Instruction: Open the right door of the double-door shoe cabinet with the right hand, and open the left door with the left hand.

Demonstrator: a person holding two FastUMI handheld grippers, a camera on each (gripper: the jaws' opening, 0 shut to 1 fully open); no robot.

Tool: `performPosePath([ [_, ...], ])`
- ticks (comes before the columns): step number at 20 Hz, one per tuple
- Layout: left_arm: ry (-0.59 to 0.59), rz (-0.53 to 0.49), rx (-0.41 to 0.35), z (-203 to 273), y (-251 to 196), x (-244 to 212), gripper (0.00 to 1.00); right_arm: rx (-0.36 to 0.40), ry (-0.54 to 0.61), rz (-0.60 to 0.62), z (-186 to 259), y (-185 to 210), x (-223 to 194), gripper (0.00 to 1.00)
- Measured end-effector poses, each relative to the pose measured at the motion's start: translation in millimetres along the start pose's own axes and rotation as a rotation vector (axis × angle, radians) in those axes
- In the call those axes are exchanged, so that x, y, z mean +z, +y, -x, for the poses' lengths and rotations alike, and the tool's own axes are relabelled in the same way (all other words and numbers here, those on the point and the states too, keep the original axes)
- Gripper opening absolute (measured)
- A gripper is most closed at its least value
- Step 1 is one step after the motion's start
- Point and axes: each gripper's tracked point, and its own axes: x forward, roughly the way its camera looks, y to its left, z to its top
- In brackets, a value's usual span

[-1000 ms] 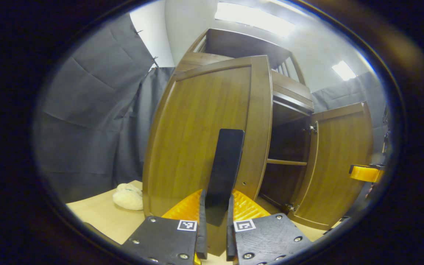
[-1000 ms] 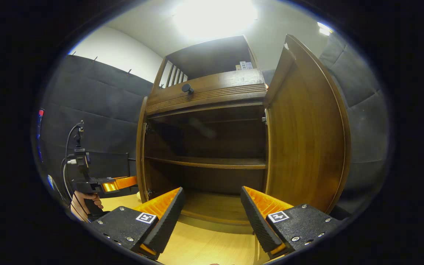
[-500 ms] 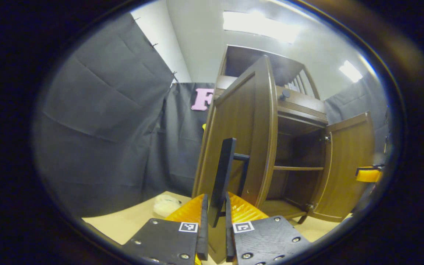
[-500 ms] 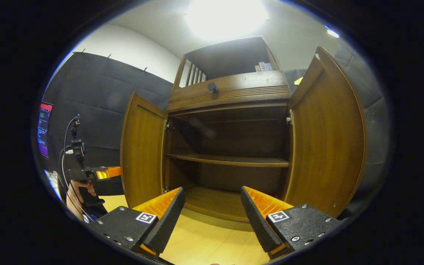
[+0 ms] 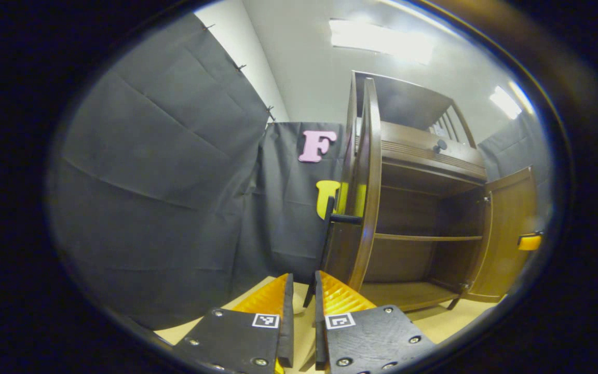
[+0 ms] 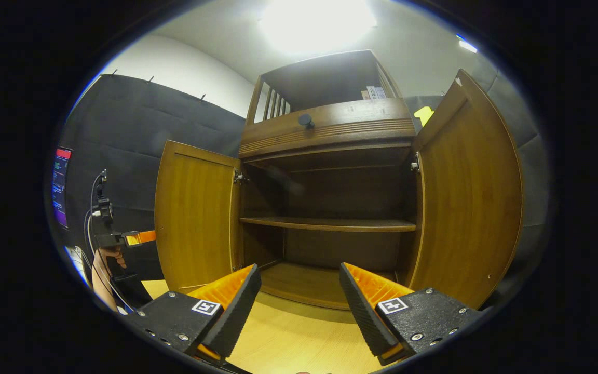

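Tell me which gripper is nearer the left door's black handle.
Left. The left gripper sits just short of the black handle on the left door; the right gripper faces the cabinet's open middle, farther off.

The left tongs (image 5: pixel 301 291) carry two flat black blocks at the base of their fingers, each with a grained surface, silver screws near the corners and a small square black-and-white marker. The fingers have ribbed outer faces. The right tongs (image 6: pixel 299 291) have the same black screwed blocks and square markers, with wedge-shaped fingers whose inner faces are finely ridged. In the right gripper view, the far left tongs show a dark pistol-style handle, a mounted camera on top and looping cables.
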Motion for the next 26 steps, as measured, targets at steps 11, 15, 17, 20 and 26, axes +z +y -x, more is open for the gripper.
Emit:
performPosePath([
  [11,-0.011,0.022,0.025,9.9,11.3,2.5,0.17,-0.03,0.011,-0.006,3.9,-1.6,-5.3,0.94],
  [15,-0.014,0.004,0.078,17.2,15.8,10.6,0.22,-0.03,0.009,-0.02,6.8,-6.4,-9.4,0.94],
  [17,-0.029,-0.033,0.113,22.2,18.7,24.8,0.22,-0.03,0.027,-0.022,8.6,-6.5,-15.7,0.94],
  [20,-0.089,-0.098,0.144,36.7,12.9,57.7,0.17,-0.03,0.038,-0.013,10.1,-7.6,-22.3,0.94],
  [26,-0.168,-0.094,0.095,50.9,-41.0,91.5,0.18,-0.046,0.04,-0.025,21.9,-18.6,-26.8,0.94],
])
